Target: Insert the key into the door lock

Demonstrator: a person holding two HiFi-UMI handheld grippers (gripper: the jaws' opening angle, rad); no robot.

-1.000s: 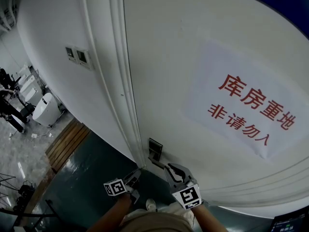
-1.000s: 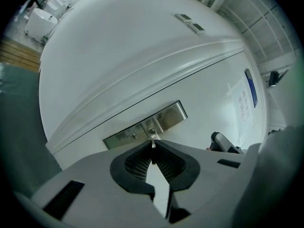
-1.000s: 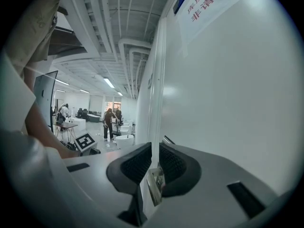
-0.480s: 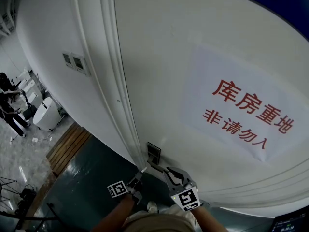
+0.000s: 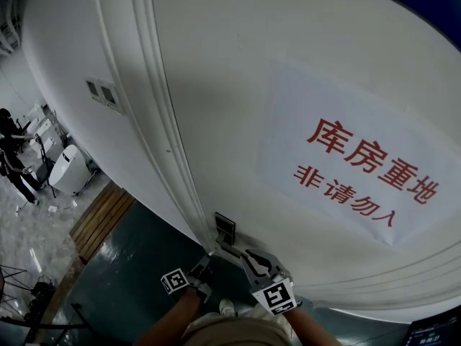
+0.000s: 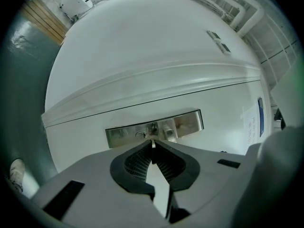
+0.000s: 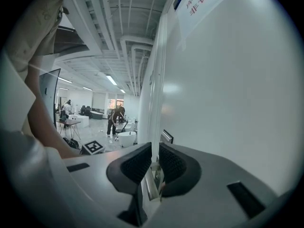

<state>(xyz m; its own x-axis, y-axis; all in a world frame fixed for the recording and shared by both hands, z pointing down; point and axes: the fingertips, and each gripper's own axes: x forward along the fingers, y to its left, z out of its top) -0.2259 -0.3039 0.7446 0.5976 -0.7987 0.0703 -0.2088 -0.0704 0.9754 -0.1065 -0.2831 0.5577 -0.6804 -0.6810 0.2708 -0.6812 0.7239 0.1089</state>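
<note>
The left gripper (image 6: 152, 147) has its fingers closed on the key (image 6: 152, 143). Only the key's pale tip pokes out between the dark pads, and it points at the metal lock plate (image 6: 190, 122) on the door. The tip sits just near of the plate and a little to the right of the keyhole (image 6: 141, 134); I cannot tell whether it touches the metal. The right gripper (image 7: 155, 151) has its fingers close together around the silver door handle (image 7: 149, 186), which runs between the pads, and the pads appear to grip it. The upper end of the lock plate shows just beyond the fingertips. In the head view both grippers are at the near edge of the scene, the left gripper (image 5: 200, 267) just left of the right one (image 5: 248, 254), and both are right below the lock plate (image 5: 225, 227). The white door (image 5: 288, 63) carries a paper sign (image 5: 346, 157) with red characters on its right part. The moulded door frame (image 5: 155, 107) runs along its left edge, and two wall switches (image 5: 101, 92) sit further left. Below lies a dark green floor (image 5: 137, 258). A person (image 5: 14, 157) stands far off at the left.
</note>
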